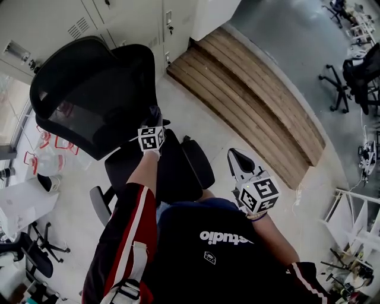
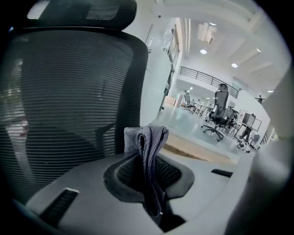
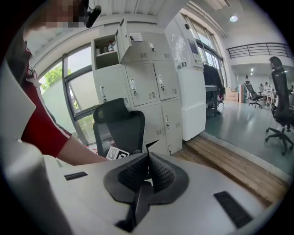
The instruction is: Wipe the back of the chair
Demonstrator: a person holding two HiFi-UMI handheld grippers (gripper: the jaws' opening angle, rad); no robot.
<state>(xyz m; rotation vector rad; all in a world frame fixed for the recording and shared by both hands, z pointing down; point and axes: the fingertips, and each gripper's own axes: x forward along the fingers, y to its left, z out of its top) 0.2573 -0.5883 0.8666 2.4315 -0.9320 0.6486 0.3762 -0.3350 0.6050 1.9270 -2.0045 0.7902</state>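
**Cloth gripped beside the chair's backrest, wiping not shown to be under way**

The left gripper [image 1: 153, 122] is seen at the centre of the head view, clamped on a grey cloth [image 2: 147, 137]. In the left gripper view the cloth is pinched between the jaws in a folded bunch, with its upper end standing above them. Just past the cloth, the black mesh backrest [image 2: 69, 92] fills the left half of that view, with the headrest [image 2: 82, 13] along the top edge. The cloth is held close to the mesh, near the backrest's lower right edge as the head view shows it. Whether cloth and mesh are touching cannot be told.

The right gripper [image 1: 240, 163] is held low at centre right of the head view, close to the person's body and well apart from the chair [image 1: 89, 95]. In the right gripper view its jaws are pressed together with nothing between them.

The chair occupies the upper left of the head view, its seat [image 1: 178, 172] lying between the backrest and the person. Pale lockers [image 3: 151, 82] stand behind it, and a wooden step [image 1: 249, 101] runs diagonally across the upper right.

As a judgement, the preparation is done: the cloth is in hand and brought up to the backrest. No mark on the mesh shows which parts have been wiped, so nearly the whole surface, the headrest included, may be left to cover.
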